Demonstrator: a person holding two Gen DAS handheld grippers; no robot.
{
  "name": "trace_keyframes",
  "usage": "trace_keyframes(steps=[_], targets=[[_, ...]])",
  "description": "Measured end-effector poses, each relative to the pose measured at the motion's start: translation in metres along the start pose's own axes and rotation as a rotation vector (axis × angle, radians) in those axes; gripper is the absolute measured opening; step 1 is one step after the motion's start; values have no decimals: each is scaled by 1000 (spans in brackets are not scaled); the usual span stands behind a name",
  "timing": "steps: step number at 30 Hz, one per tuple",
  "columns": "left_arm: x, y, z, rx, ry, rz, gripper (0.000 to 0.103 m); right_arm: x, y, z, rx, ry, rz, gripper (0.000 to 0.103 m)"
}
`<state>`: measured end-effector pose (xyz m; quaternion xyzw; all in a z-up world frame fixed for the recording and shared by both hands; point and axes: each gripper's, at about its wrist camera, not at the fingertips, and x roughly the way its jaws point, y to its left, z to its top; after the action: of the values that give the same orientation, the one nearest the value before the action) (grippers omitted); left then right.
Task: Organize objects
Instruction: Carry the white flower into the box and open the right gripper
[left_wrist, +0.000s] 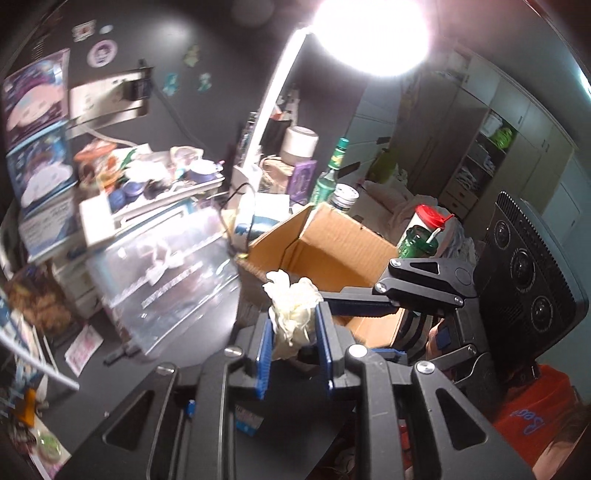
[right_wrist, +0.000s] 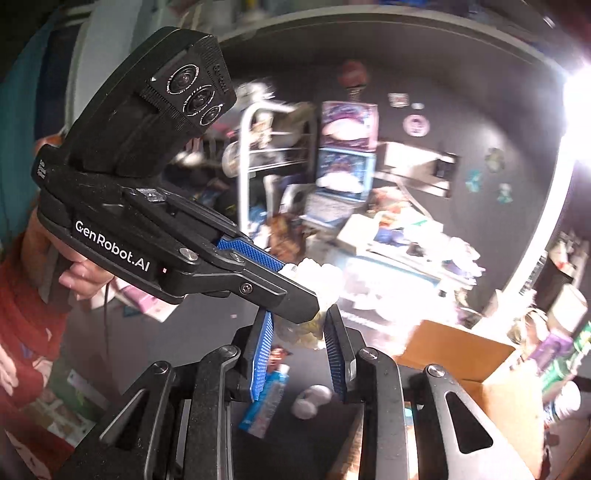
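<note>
1. Cardboard box (left_wrist: 325, 243) is taken as the landmark: open-topped, standing on the dark desk (left_wrist: 207, 325), apparently empty as far as its inside is shown. Its far corner and floor are cut off in the left wrist view.
2. The step in hand is judged to be the carry: a crumpled whitish wad (left_wrist: 291, 314), glove or tissue, cannot be told which, is held up just in front of the box's near rim, above the desk.
3. Left gripper (left_wrist: 293, 339) is closed on the wad, blue pads pressed into both sides. Right gripper (right_wrist: 299, 332) is clamped on the same wad from the other side; its grip point is partly hidden behind the left gripper's finger in the right wrist view.
4. The next move is judged to call for the wad being brought over the box opening and both jaws being opened, so that it drops inside and does not snag on the rim.
5. Left on the desk, in front of the box and under the grippers: a blue tube (right_wrist: 264, 402) and a small white rounded item (right_wrist: 312, 400), not identifiable.
6. Shelf clutter left of the box is blurred, and part is washed out by lamp glare.
</note>
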<state>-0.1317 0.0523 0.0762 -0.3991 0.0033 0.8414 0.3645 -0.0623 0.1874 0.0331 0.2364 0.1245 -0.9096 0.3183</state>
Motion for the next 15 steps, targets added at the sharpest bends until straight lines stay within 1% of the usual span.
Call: trace_keyframes(steps=[5, 8, 12, 15], targets=[[38, -19, 34, 35, 53, -42, 19, -13, -37, -4, 65, 5, -65, 23], [68, -26, 51, 36, 101, -70, 19, -17, -63, -10, 103, 31, -98, 23], [106, -32, 60, 30, 168, -94, 19, -16, -95, -24, 171, 95, -113, 23], [129, -34, 63, 24, 215, -91, 19, -11, -115, -35, 227, 162, -102, 23]])
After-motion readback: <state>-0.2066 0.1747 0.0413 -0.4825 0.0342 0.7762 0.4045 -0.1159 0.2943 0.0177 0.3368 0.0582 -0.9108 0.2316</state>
